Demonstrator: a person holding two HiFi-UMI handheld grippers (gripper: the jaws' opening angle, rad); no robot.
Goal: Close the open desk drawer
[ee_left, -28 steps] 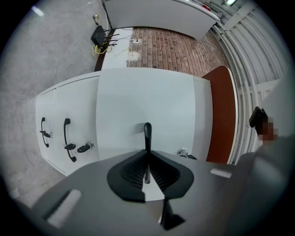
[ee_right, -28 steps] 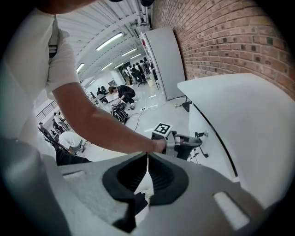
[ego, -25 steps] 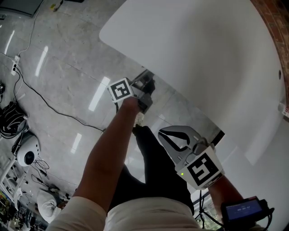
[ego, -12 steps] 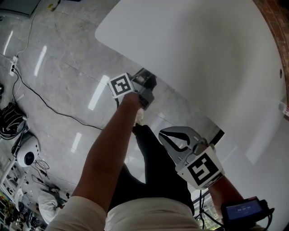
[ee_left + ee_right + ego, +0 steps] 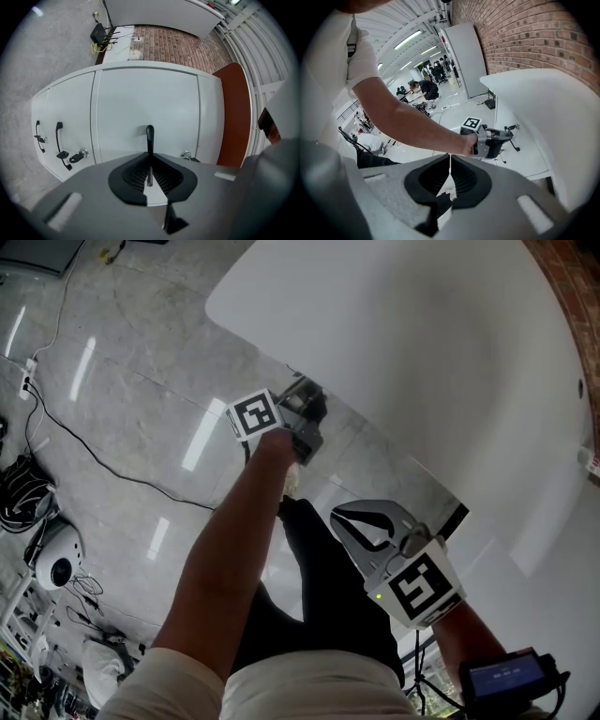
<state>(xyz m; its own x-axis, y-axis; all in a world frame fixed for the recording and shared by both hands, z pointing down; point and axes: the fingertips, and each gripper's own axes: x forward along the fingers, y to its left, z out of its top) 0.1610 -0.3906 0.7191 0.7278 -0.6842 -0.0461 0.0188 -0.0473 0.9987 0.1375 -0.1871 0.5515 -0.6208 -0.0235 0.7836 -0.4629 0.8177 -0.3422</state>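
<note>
1. We had the left tool (image 5: 149,161) clenched on the black drawer handle (image 5: 150,135). Its two jaws were pressed together, with the bar running down between them. Gripping the handle gave us a firm hold for steering the drawer straight, rather than shoving at its face.
2. The drawer front (image 5: 145,103), a wide white panel, sat under the edge of the white surface (image 5: 422,352). In the left gripper view it looked about level with the narrower panels on either side. We judged the drawer to be nearly or fully home, though we could not tell whether a gap was left.
3. In the head view our left forearm (image 5: 225,549) was stretched forward and down, so the tool met the handle from the front, beneath the overhang. That line suited a push along the drawer's own travel.
4. The right tool (image 5: 450,164) hovered near our body, well apart from the drawer. Its jaws were closed on each other with nothing between them. It had no part in this step, and holding it there left it clear of the surface's edge.
5. A small lock (image 5: 186,153) sat near the handle on the same panel. Two more black handles (image 5: 59,138) belonged to the panel on the far side, and we touched none of these.
6. If the front was not yet flush, we judged that one short, square push would do, followed by releasing the handle.
</note>
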